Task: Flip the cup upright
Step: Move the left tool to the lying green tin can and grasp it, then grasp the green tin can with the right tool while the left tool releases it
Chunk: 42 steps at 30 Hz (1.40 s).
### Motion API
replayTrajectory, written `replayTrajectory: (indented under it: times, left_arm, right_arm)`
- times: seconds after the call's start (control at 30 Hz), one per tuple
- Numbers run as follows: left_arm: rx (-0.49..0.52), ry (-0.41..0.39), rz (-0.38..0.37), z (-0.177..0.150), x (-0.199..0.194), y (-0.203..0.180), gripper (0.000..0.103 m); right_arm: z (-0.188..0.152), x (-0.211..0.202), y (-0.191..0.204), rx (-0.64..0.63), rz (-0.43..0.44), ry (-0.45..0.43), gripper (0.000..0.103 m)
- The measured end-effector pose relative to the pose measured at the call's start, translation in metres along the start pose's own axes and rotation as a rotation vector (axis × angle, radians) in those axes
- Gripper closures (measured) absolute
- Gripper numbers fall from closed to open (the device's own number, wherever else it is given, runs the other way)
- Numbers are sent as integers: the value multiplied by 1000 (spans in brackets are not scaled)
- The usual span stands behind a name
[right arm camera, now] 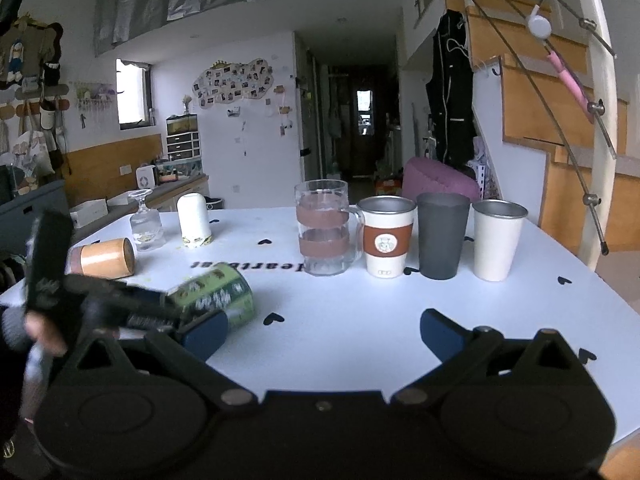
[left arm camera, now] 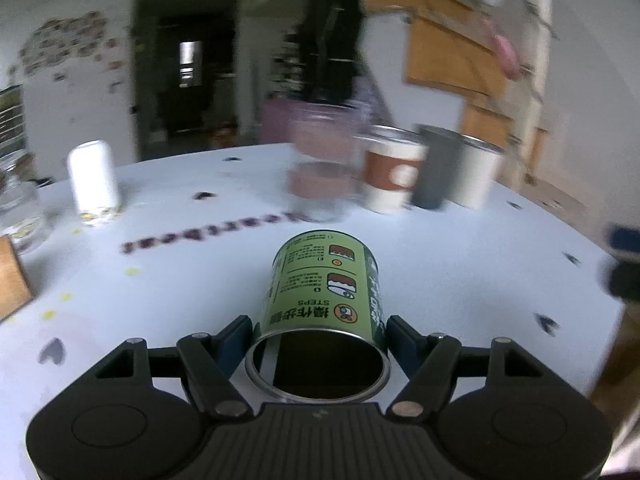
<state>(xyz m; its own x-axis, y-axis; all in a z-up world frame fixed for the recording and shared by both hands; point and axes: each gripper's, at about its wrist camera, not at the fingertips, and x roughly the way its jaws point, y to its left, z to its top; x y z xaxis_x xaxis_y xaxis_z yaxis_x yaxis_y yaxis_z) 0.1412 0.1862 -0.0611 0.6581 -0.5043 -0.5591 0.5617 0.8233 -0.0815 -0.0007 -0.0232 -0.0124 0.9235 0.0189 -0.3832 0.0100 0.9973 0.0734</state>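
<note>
A green printed cup (left arm camera: 324, 300) lies on its side with its open mouth toward the camera in the left wrist view. My left gripper (left arm camera: 318, 340) is shut on the cup near its rim, one blue pad on each side. The cup also shows in the right wrist view (right arm camera: 218, 294), held just above the white table (right arm camera: 360, 320) by the left gripper (right arm camera: 152, 312). My right gripper (right arm camera: 324, 332) is open and empty over the table's front middle.
At the back stand a glass mug (right arm camera: 326, 228), a white cup with a brown sleeve (right arm camera: 386, 236), a grey cup (right arm camera: 442, 236) and a white cup (right arm camera: 498, 240). At the left are a wooden cup on its side (right arm camera: 104, 258), an upturned wine glass (right arm camera: 146, 224) and an upturned white cup (right arm camera: 194, 220).
</note>
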Motion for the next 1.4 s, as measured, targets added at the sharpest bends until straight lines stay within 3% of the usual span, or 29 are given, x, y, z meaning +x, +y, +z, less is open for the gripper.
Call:
replayTrajectory:
  times: [0.23,0.37,0.43,0.5,0.7,1.1,1.4]
  left_arm:
    - [125,11,-142,-21,-23,-52,29]
    - [170,1,-178,-30,-31,-70,29]
    - [173,-1,-166,-32,-31,-73,25]
    - [165,1,-145,-34,-32,-73,15]
    - [127,-2,-100,-41,-38,-63,11]
    - [-43,1,18,-43,-36,-22,11]
    - [-116,-12,85,-33,-28,-5,11]
  right_arm:
    - [5,11,-1,6,0,24,0]
    - [13,35,-6,27,9,65,0]
    - [17,55,-7,41,12,109,0]
    - [19,76,-6,47,34,156,0]
    - [9,115,4,27,24,278,0]
    - [-8,86,-39,126,-44,304,0]
    - [-25,68,-38,165,20,346,0]
